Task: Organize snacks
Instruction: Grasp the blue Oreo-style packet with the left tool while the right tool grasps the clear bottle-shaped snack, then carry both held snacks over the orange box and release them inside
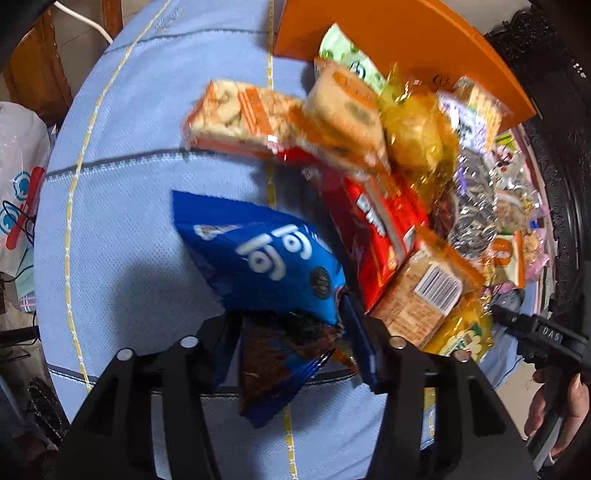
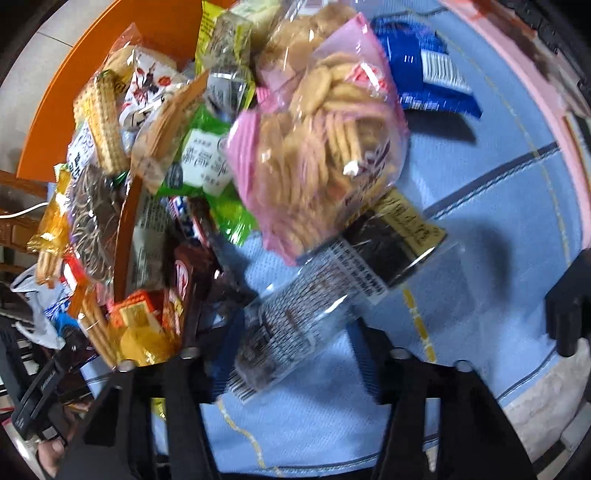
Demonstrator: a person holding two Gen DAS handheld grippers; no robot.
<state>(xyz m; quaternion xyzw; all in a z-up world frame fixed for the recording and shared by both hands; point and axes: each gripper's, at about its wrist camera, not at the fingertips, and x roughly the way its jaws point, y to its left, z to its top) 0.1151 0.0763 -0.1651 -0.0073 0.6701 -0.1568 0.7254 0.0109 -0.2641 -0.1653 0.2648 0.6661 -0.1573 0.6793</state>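
In the left wrist view my left gripper (image 1: 291,354) is shut on the near end of a blue snack bag (image 1: 266,262), which hangs above the blue cloth. A heap of snacks lies to its right: orange cracker packs (image 1: 240,114), a red box (image 1: 373,225), a yellow bag (image 1: 417,133). In the right wrist view my right gripper (image 2: 291,354) is shut on a clear packet with a dark label (image 2: 314,306). A pink bag of biscuits (image 2: 325,147) rests on that packet's far end. More snacks (image 2: 199,162) pile up to the left.
An orange box (image 1: 388,33) lies at the back under the heap and also shows in the right wrist view (image 2: 74,92). A blue-white packet (image 2: 424,70) lies at the far right. The right gripper's handle (image 1: 543,336) shows at the left wrist view's right edge.
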